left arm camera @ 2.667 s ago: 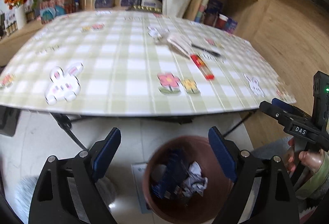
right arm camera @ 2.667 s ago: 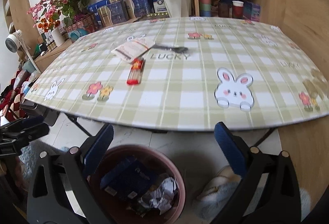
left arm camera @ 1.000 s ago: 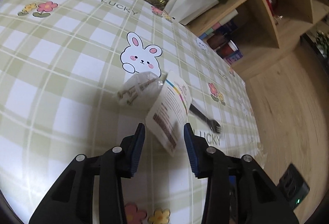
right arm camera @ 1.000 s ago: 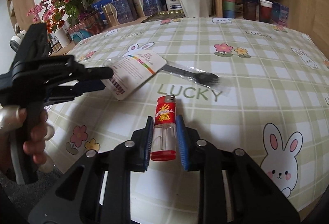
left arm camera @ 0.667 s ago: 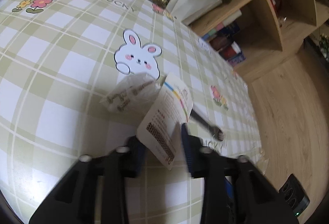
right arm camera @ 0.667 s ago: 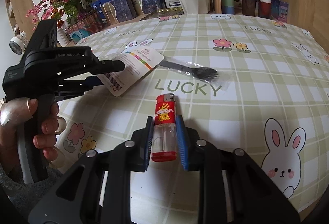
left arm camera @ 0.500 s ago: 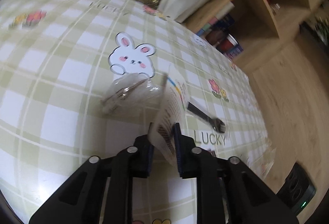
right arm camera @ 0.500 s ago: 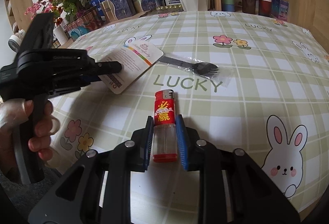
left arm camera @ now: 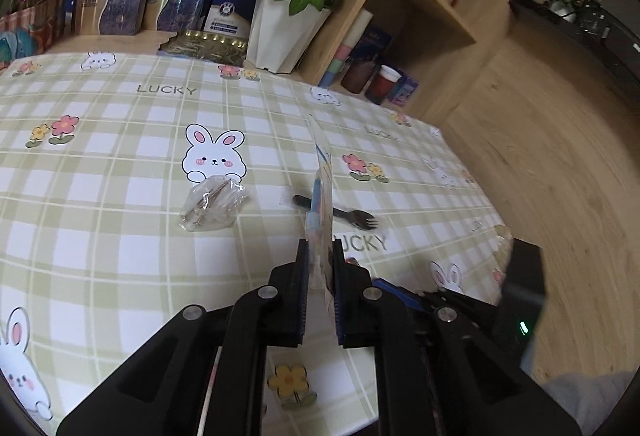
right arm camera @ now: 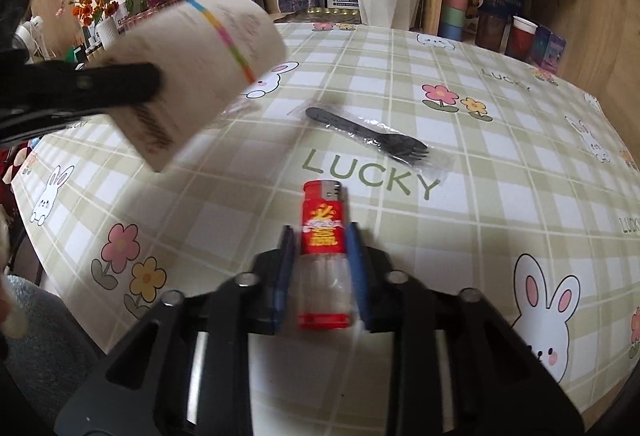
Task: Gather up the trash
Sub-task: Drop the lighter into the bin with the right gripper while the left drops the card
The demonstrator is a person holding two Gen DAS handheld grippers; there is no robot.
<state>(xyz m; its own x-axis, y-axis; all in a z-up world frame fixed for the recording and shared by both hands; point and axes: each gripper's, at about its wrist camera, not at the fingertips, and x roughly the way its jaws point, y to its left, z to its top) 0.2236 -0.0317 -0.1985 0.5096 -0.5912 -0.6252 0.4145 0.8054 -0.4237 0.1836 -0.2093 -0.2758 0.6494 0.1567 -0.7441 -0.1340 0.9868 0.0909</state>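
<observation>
My left gripper (left arm camera: 320, 256) has its jaws closing on a white card with a rainbow stripe (left arm camera: 322, 192), which stands edge-on between the pads and is lifted off the checked tablecloth (left arm camera: 120, 236). In the right wrist view the same card (right arm camera: 208, 64) hangs above the table at the left, held by the left gripper (right arm camera: 120, 84). My right gripper (right arm camera: 320, 236) is shut on a red lighter (right arm camera: 323, 220) lying on the cloth. A clear bag of screws (left arm camera: 212, 202) and a wrapped black fork (right arm camera: 368, 134) lie on the table beyond.
A white pot of red roses (left arm camera: 280, 32) and blue and gold boxes (left arm camera: 172, 8) stand along the table's far edge. A wooden shelf with cups (right arm camera: 456, 12) is at the back right. The wooden floor (left arm camera: 560, 156) lies past the table's right edge.
The left gripper narrowed onto the card, lifted it off the table and rolled so the card stands on edge. The right gripper stayed on the lighter.
</observation>
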